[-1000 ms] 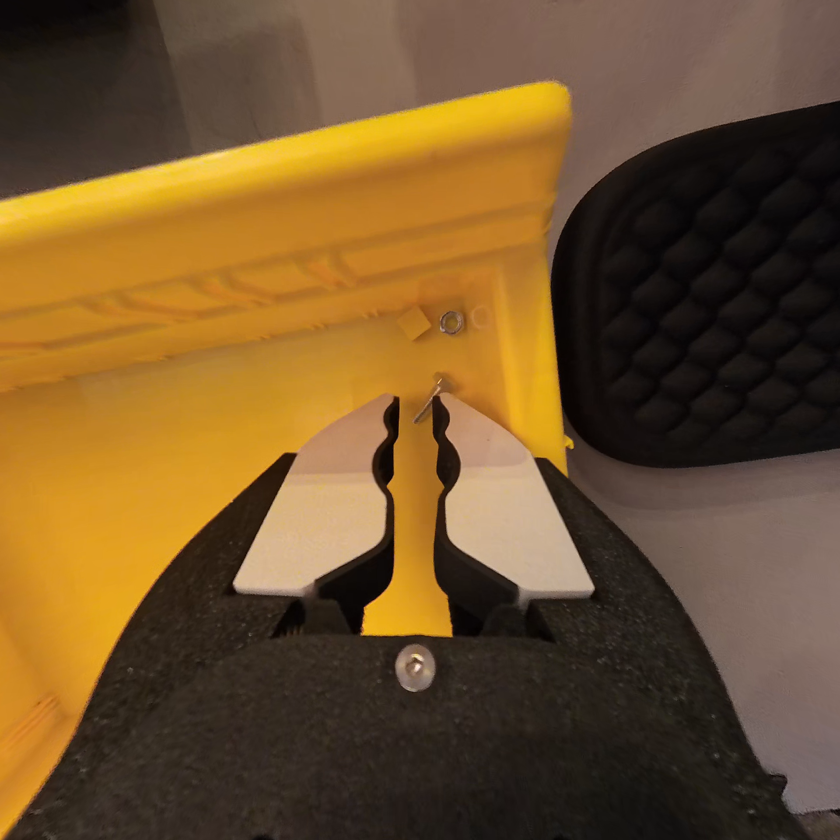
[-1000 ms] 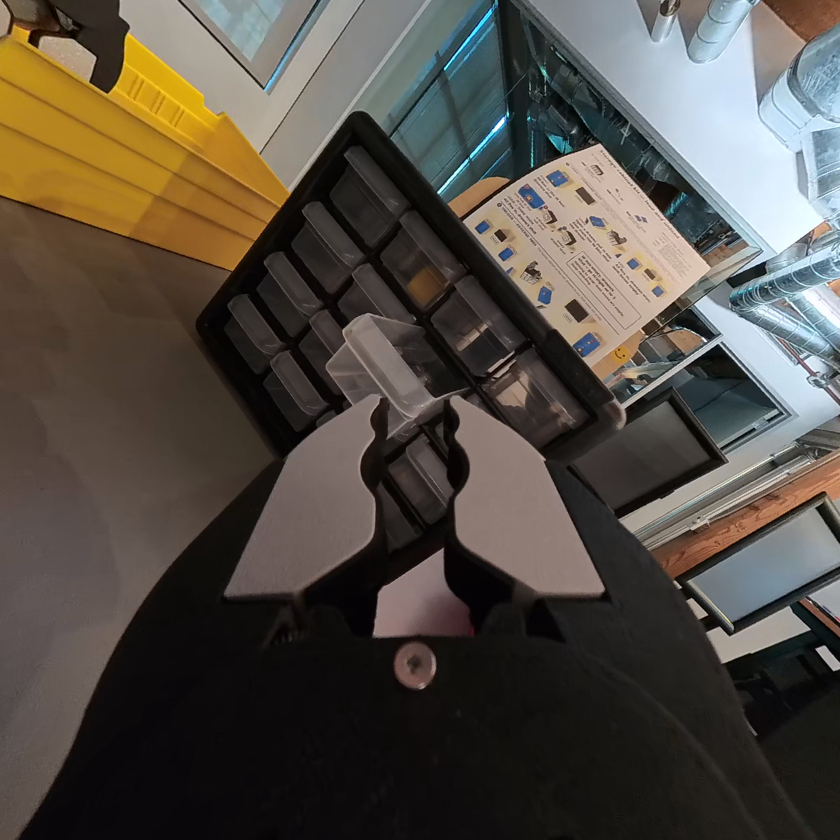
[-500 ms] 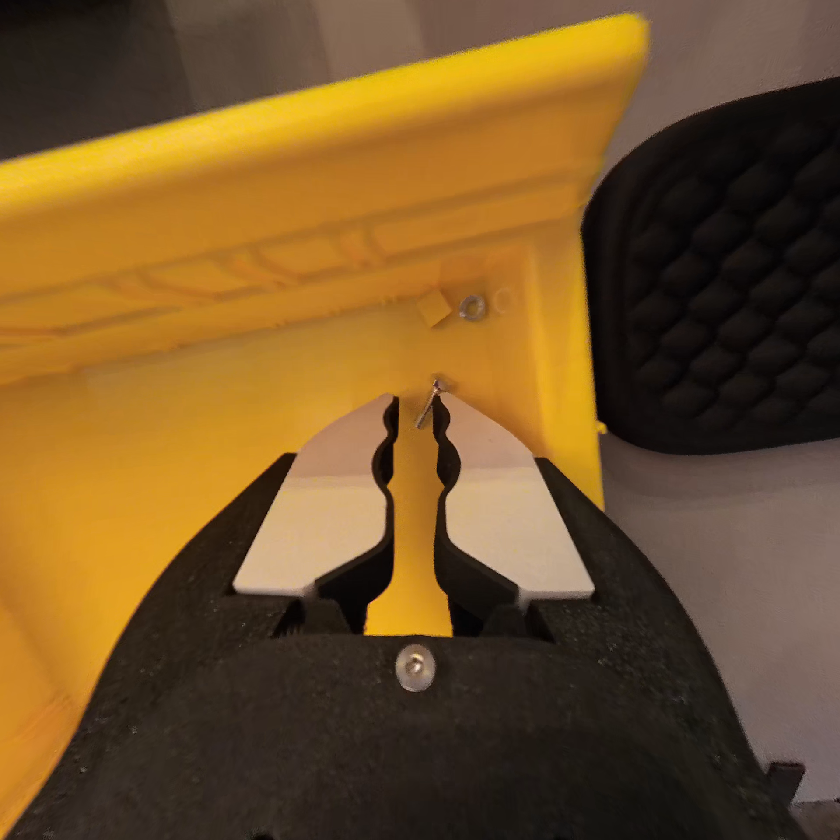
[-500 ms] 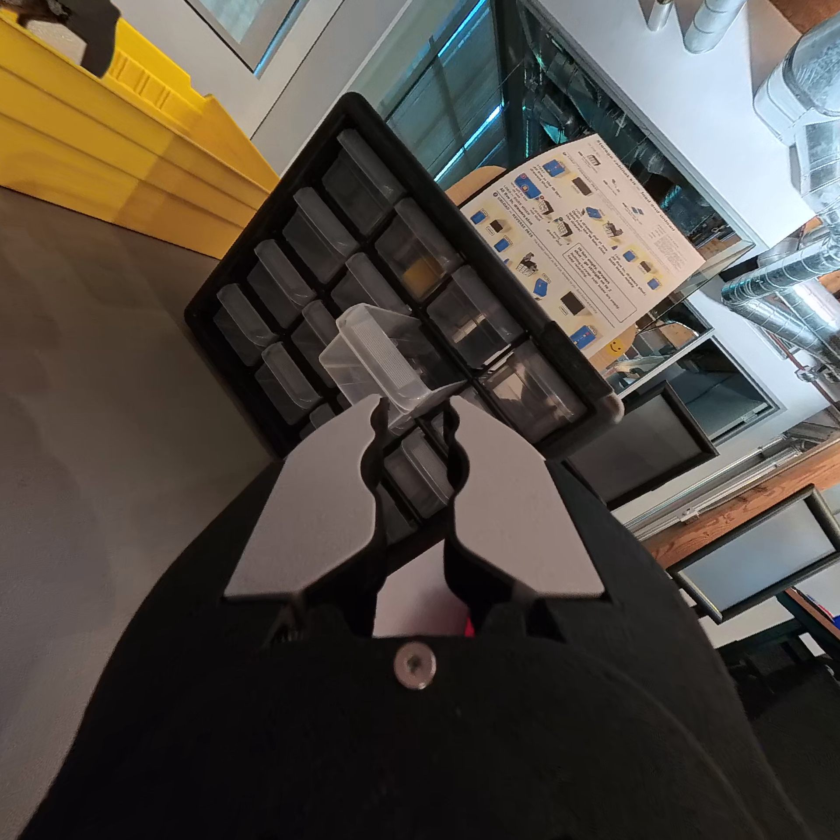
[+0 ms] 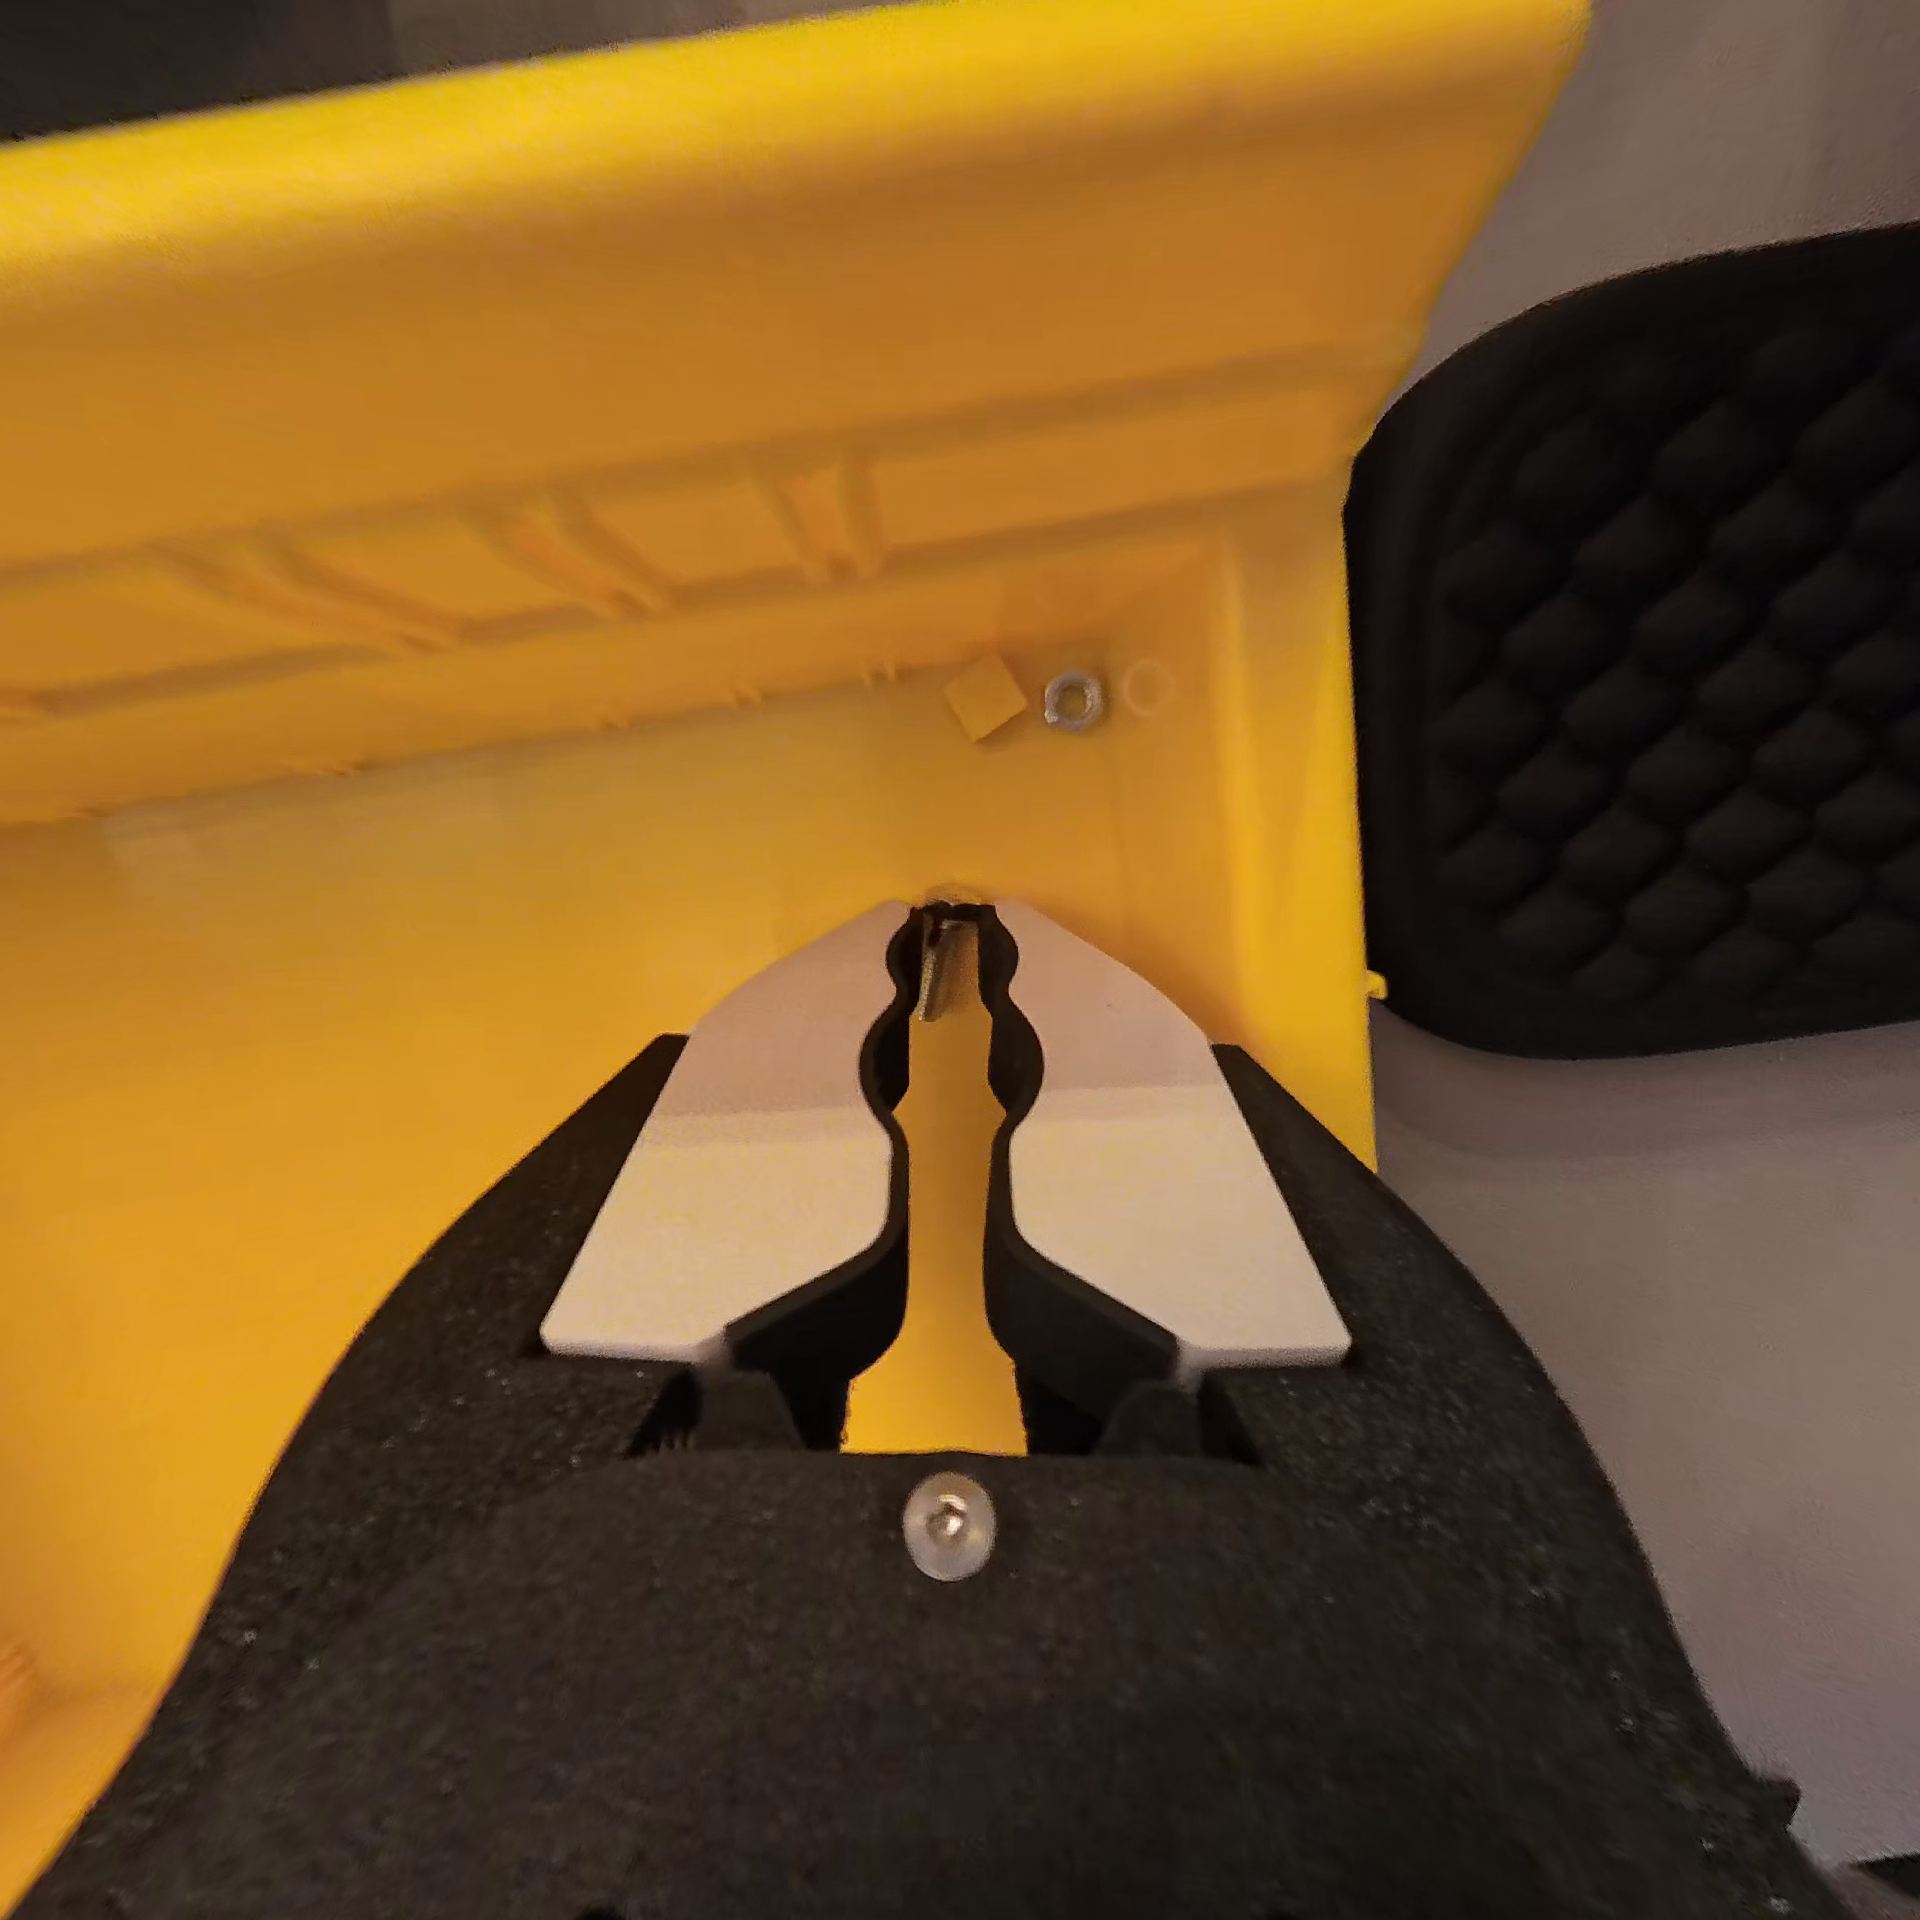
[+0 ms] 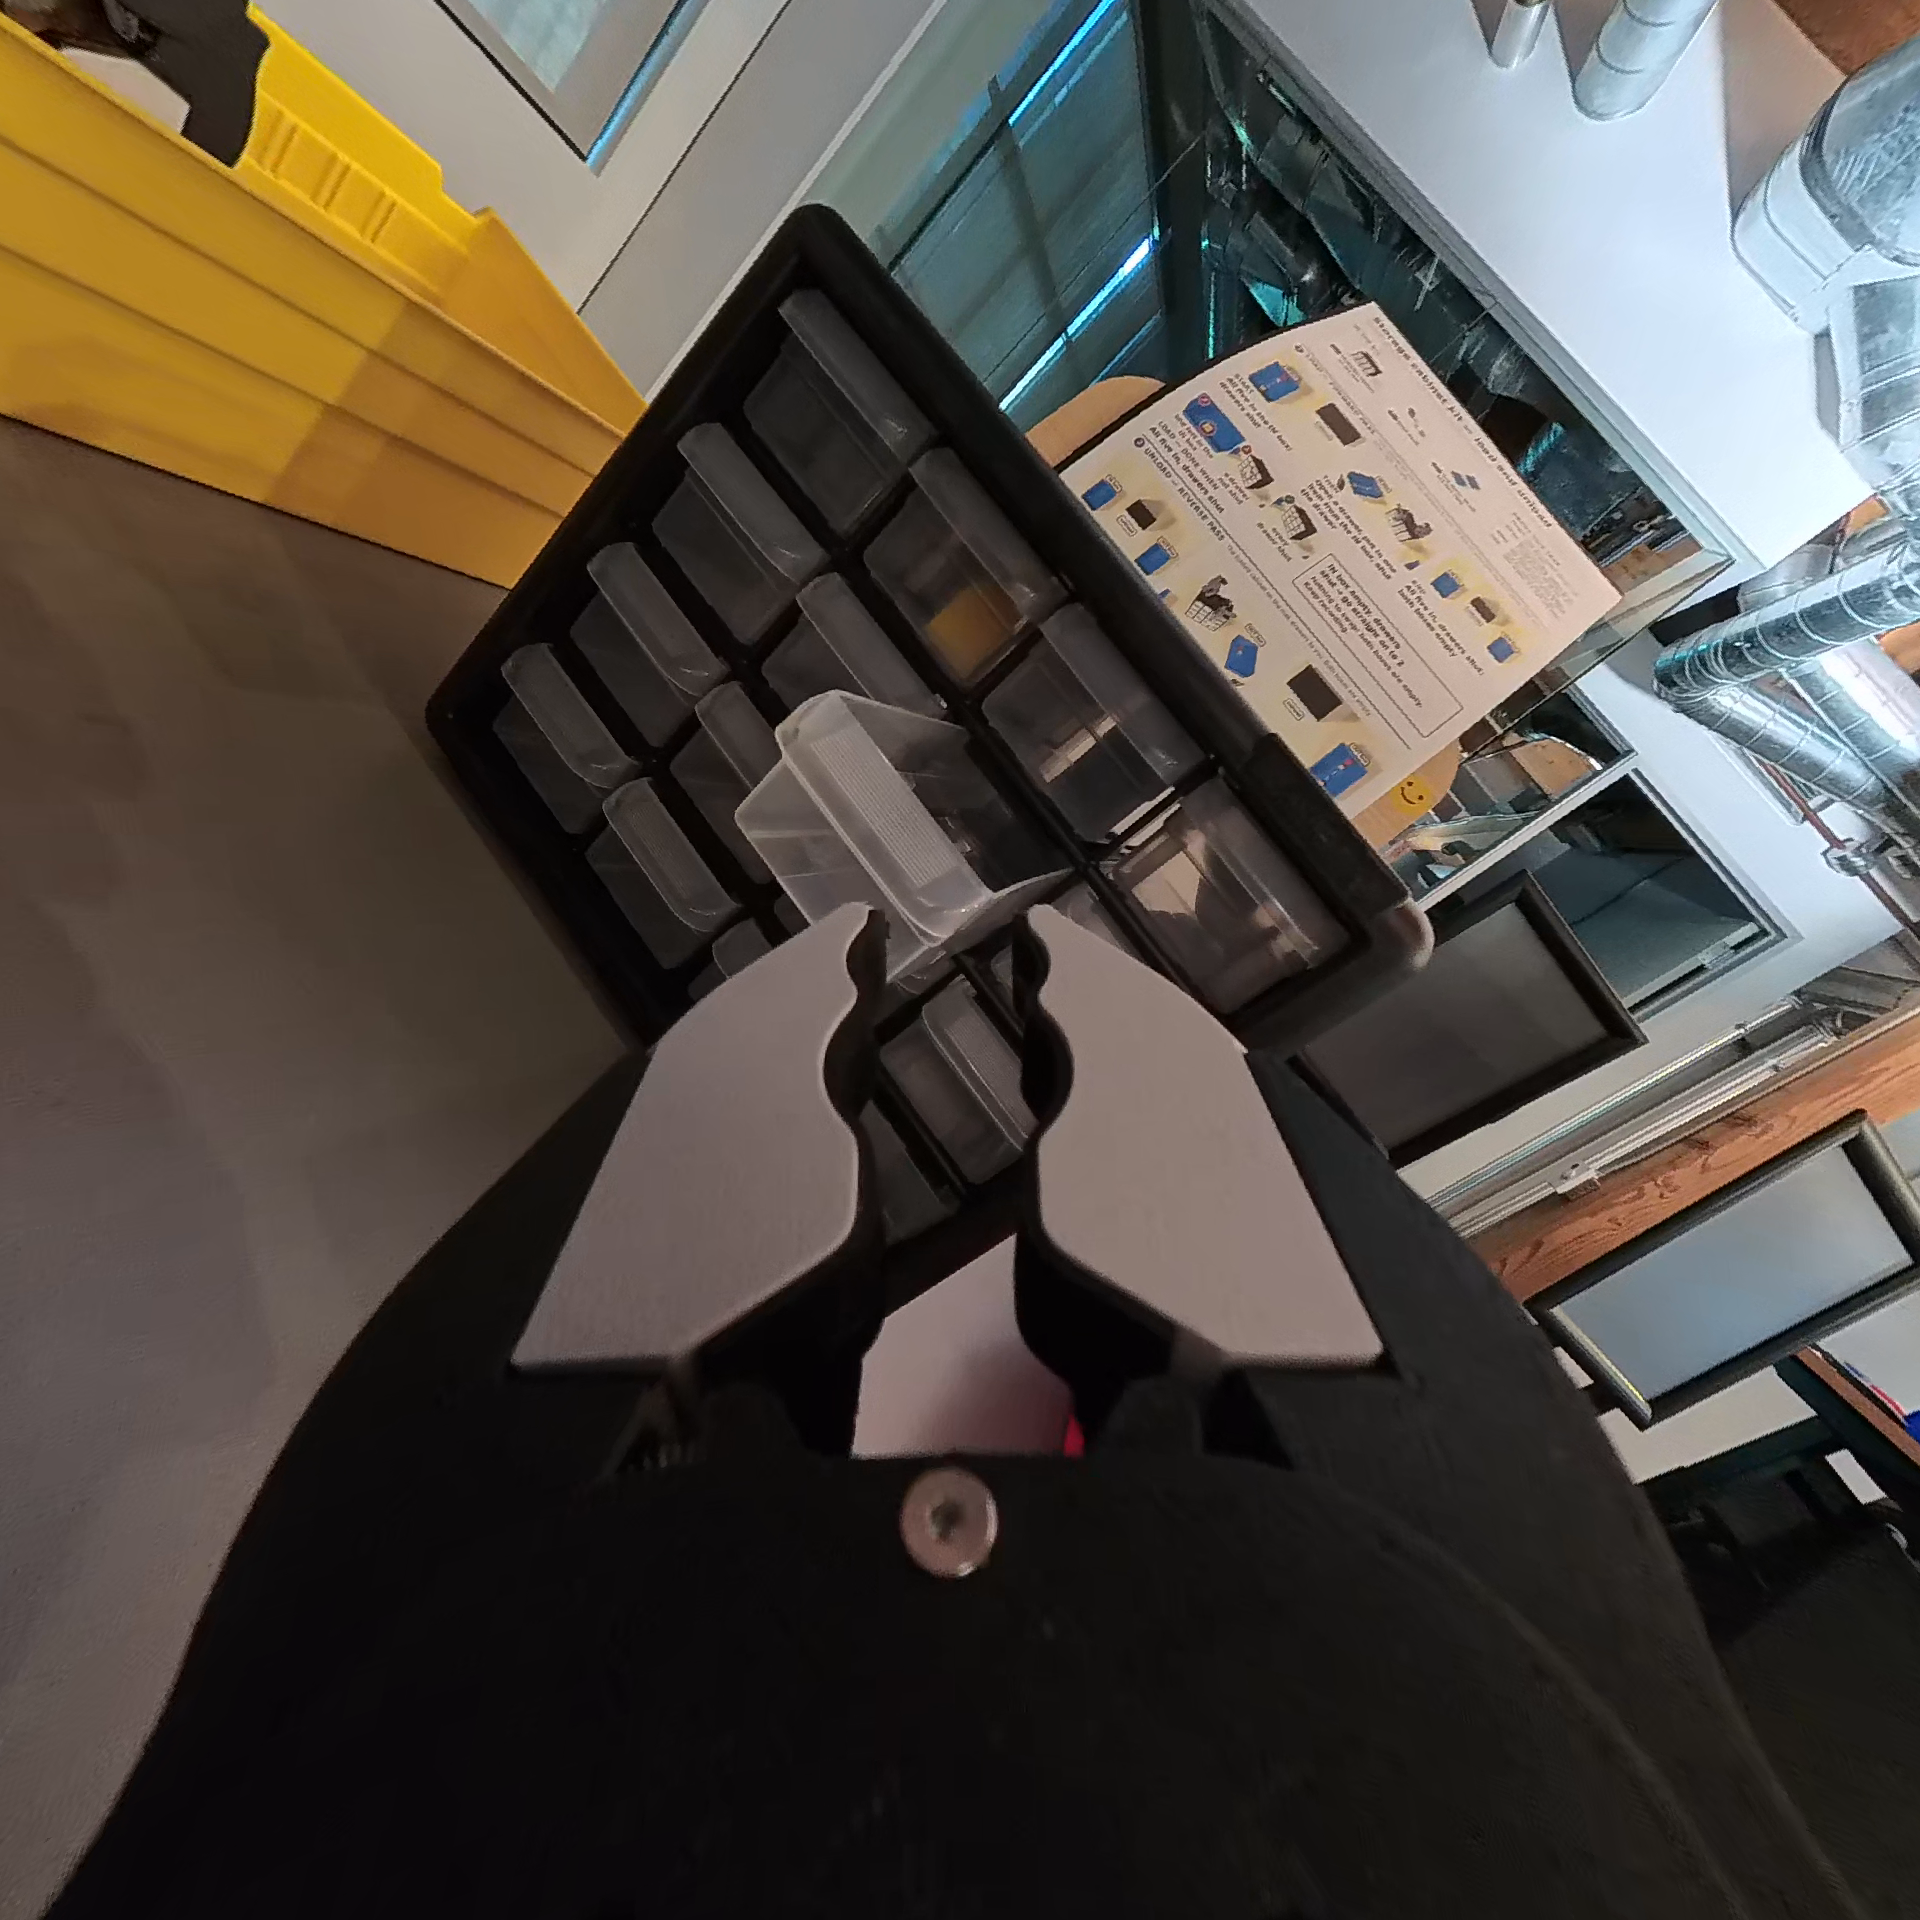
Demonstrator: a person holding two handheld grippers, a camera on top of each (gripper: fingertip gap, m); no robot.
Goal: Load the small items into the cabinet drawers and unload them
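Observation:
My left gripper (image 5: 951,914) is inside the yellow bin (image 5: 520,987), shut on a small metal screw (image 5: 938,971) that hangs between its tips. A metal nut (image 5: 1075,698), a yellow square piece (image 5: 982,698) and a pale ring (image 5: 1148,686) lie in the bin's far corner. My right gripper (image 6: 951,935) is at the black drawer cabinet (image 6: 1311,831). Its tips flank the front lip of a clear drawer (image 6: 862,821) that is pulled out. The left gripper also shows in the right wrist view (image 6: 213,99), above the bin (image 6: 260,343).
A black quilted cushion (image 5: 1662,675) lies right of the bin. The cabinet stands on a grey table (image 6: 208,935) with its other clear drawers closed. One drawer holds something yellow (image 6: 971,623). A printed sheet (image 6: 1351,561) leans behind the cabinet. Dark monitors (image 6: 1475,1029) are beyond. My left gripper's tips are some 4 cm from the yellow square piece (image 5: 982,698).
My left gripper has closed on the screw, which now sits between the tips, and it has moved closer to the bin's far wall. The right gripper and pulled-out drawer have hardly moved.

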